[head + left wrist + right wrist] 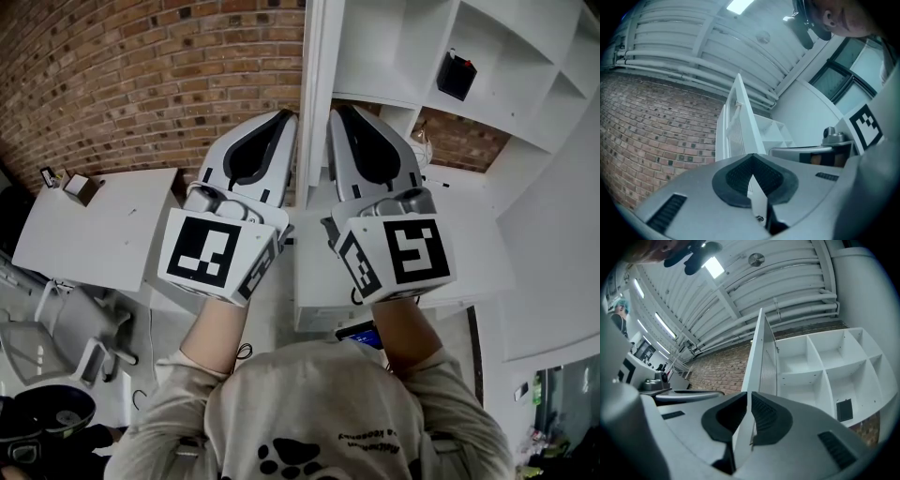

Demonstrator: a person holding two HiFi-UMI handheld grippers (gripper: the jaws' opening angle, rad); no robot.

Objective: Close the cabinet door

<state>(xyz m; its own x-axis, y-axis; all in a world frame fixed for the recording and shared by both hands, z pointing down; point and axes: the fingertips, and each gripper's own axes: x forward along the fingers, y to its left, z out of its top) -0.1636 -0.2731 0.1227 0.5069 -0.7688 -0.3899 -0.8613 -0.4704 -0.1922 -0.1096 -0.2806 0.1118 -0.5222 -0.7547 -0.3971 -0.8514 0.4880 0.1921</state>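
The cabinet door [319, 56] stands wide open, edge-on between two raised grippers, the left gripper [281, 122] and the right gripper [342, 117] each with its jaws closed on nothing, and the white shelves [487, 56] lie bare beside it.

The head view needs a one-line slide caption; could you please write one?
Both shut, the left tool and right tool flank the edge of the open white cabinet door, beside the shelves.
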